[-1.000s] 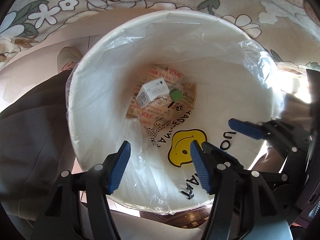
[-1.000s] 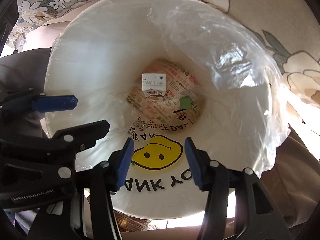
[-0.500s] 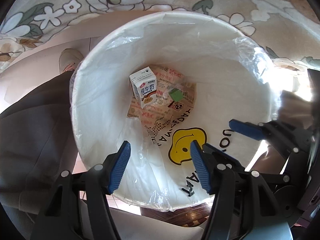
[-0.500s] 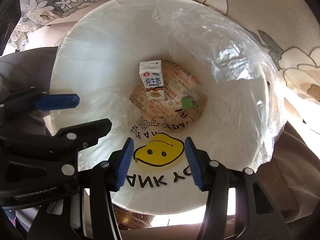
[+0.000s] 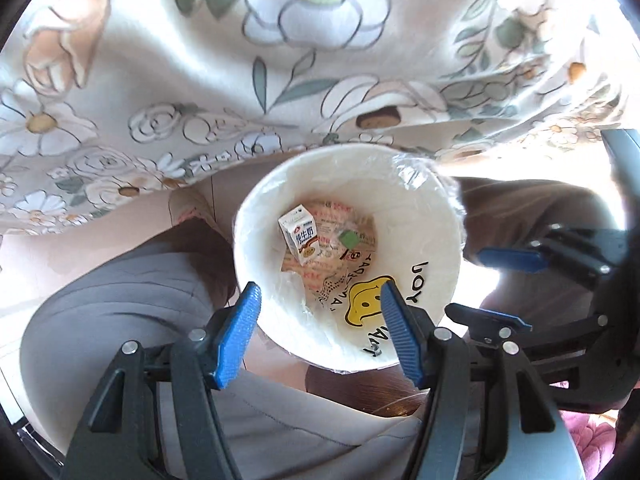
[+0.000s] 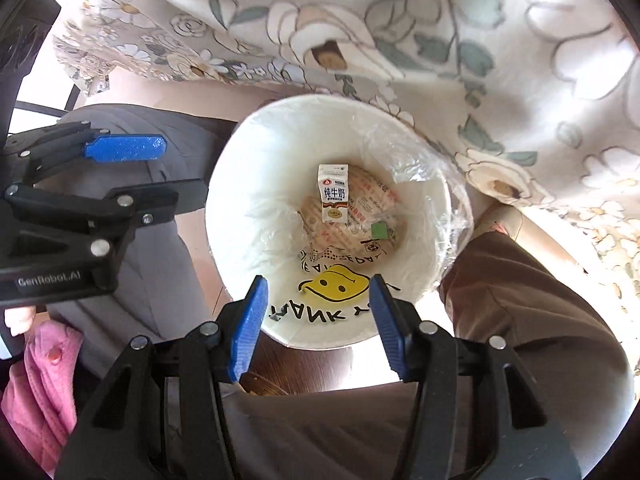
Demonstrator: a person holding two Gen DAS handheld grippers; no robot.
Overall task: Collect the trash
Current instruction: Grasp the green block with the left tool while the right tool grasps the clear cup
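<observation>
Left wrist view: above white bin (image 5: 436,216), facing almost straight down into it; own blue pads frame lower edge, bin mid-frame, not close. Right gripper (image 5: 504,292) enters at right edge.

Right wrist view: also above bin (image 6: 224,200), steeply downward, similar height; left gripper (image 6: 140,172) enters at left edge.

Shared: bin interior with milk carton (image 5: 299,234) (image 6: 333,194), smiley bag (image 5: 366,300) (image 6: 334,282), floral cloth (image 5: 280,80) (image 6: 500,60) across top, person's legs beside bin. Views side by side, bin contents rotated between them.
</observation>
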